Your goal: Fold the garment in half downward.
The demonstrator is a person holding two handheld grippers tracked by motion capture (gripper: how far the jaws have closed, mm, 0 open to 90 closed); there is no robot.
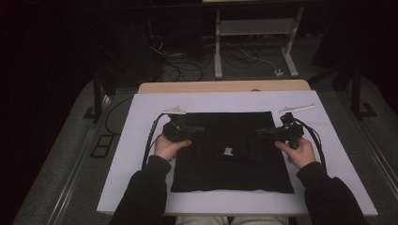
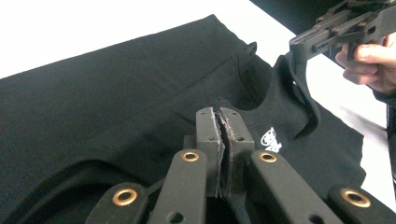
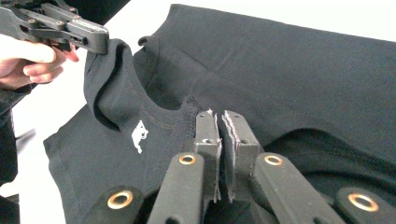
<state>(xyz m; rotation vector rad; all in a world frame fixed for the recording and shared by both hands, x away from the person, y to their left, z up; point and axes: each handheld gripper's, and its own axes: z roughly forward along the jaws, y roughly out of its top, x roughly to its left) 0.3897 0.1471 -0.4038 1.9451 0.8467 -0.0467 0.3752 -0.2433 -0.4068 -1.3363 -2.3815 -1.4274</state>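
High view: left tongs (image 1: 199, 131) and right tongs (image 1: 259, 133) level, facing inward, each pinching black shirt (image 1: 230, 164).

dim, murky high view; gripper views brighter, white surface glaring, near parts soft.

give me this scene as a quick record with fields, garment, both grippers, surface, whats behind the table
garment: black t-shirt with a small white logo, lying partly folded
left gripper: shut on the shirt's fabric, shoulder part lifted off the table
right gripper: shut on the fabric at the opposite shoulder, also lifted
hands: left hand, right hand, in dark sleeves
surface: white board over a wooden table
background: dim floor with cables and a white metal stand
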